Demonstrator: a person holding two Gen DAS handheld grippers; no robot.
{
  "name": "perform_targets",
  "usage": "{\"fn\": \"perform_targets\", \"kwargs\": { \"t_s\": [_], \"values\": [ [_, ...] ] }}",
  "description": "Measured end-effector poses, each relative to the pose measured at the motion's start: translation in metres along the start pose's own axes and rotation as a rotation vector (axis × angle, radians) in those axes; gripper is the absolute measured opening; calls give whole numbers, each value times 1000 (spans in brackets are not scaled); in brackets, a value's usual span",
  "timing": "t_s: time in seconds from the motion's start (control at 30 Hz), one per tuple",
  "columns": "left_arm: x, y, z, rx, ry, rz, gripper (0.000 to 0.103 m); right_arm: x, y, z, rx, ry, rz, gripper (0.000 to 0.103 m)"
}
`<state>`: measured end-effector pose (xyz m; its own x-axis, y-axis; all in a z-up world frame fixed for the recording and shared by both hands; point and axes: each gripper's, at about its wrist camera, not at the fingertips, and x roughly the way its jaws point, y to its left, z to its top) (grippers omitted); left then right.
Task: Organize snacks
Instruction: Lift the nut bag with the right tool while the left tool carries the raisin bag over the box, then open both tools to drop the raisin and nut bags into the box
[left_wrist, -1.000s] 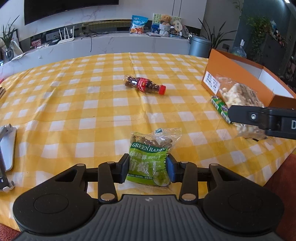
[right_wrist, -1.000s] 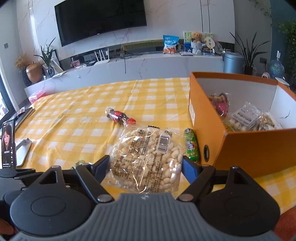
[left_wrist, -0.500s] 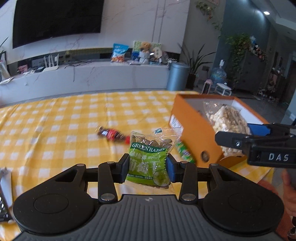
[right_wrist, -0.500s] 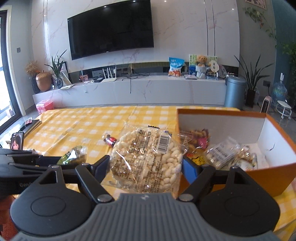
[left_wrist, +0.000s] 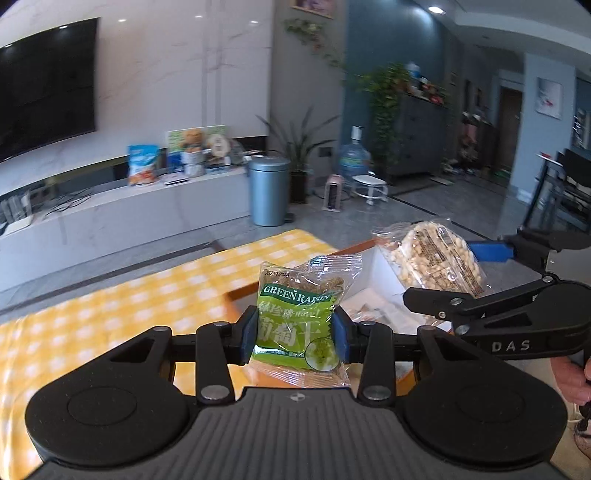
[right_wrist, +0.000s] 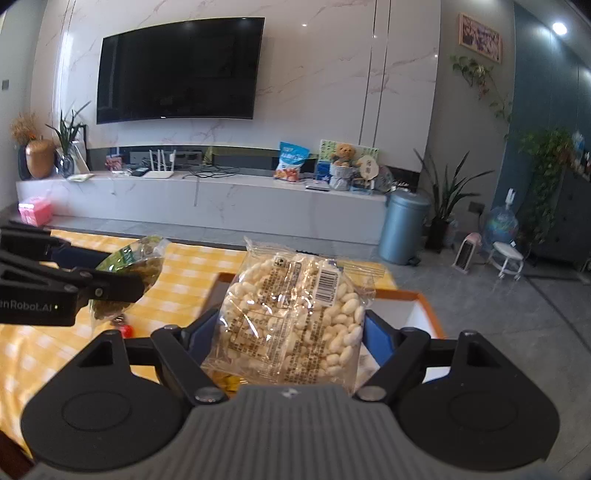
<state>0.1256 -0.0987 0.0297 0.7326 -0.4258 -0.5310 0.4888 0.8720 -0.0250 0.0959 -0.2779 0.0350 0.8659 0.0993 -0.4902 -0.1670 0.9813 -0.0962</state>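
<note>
The green raisin packet (left_wrist: 299, 317) is clamped between the pads of the left hand-held gripper (left_wrist: 295, 334), and the clear bag of white puffed snacks (right_wrist: 291, 317) is clamped in the right hand-held gripper (right_wrist: 290, 338); both now hang above the open orange box (right_wrist: 417, 299) rather than over the yellow checked tabletop (left_wrist: 110, 306) as a second ago. Both packets look ready to drop in. The small bottle-shaped snack (right_wrist: 125, 329) that lay ahead now sits behind the left one, still on the cloth.

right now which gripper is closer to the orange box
Right. The right gripper holds the white snack bag over the orange box; the left gripper, with the green raisin packet, sits at its near edge.
</note>
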Motion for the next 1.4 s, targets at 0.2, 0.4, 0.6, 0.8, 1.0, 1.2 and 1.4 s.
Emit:
{"fn": "perform_targets", "kwargs": {
  "t_s": [0.2, 0.4, 0.6, 0.8, 1.0, 1.2, 1.4],
  "values": [
    [51, -24, 19, 44, 41, -71, 46, 23, -39, 0, -62, 42, -80, 79],
    [97, -41, 26, 77, 97, -111, 46, 55, -68, -9, -64, 122, -107, 79],
    [135, -52, 18, 102, 182, -125, 46, 93, -93, -20, -50, 215, -116, 79],
    [161, -59, 10, 119, 245, -136, 46, 124, -108, -29, -65, 304, -129, 79],
    [179, -70, 6, 147, 297, -138, 46, 136, -114, -37, -111, 332, -123, 79],
    [187, -76, 1, 177, 348, -96, 47, 137, -108, -40, -180, 332, -109, 79],
    [192, -76, 0, 173, 389, -80, 47, 142, -101, -43, -196, 354, -92, 80]
  ]
}}
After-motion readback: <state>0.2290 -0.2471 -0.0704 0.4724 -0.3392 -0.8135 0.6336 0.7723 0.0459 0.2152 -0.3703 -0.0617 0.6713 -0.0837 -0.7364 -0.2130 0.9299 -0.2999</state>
